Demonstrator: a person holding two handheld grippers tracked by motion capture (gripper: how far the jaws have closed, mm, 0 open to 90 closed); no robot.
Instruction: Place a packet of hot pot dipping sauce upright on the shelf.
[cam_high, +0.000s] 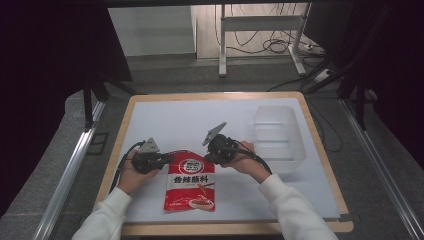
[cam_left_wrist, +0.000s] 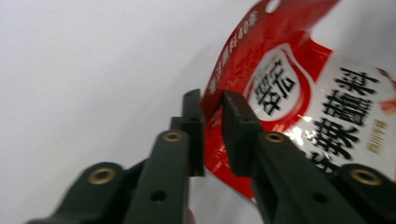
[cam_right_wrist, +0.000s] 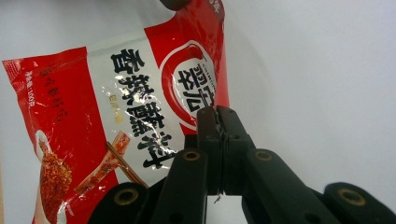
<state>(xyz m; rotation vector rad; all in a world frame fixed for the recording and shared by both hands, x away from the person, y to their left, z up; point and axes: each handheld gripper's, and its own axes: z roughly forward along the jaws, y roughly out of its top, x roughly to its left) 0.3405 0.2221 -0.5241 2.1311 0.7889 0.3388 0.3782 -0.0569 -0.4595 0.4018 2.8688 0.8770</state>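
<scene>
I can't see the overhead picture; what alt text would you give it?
A person's two hand-held tools, left and right, grip the top corners of a red seasoning packet on a white table. A clear plastic bin sits to the right.

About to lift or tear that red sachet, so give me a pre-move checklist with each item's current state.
1. Right gripper clamped on the red sachet's top edge: ok, jaws pressed together on the film.
2. Left gripper clamped on the opposite top corner: cannot tell; the edge sits between the jaws, but a narrow gap shows.
3. Both grips near the top seam, either side of the logo: ok.
4. Sachet intact, no tear visible: ok.
5. Clear plastic bin standing apart from the sachet, to the right: ok.
6. White table mat around the sachet free of obstacles: ok.
</scene>
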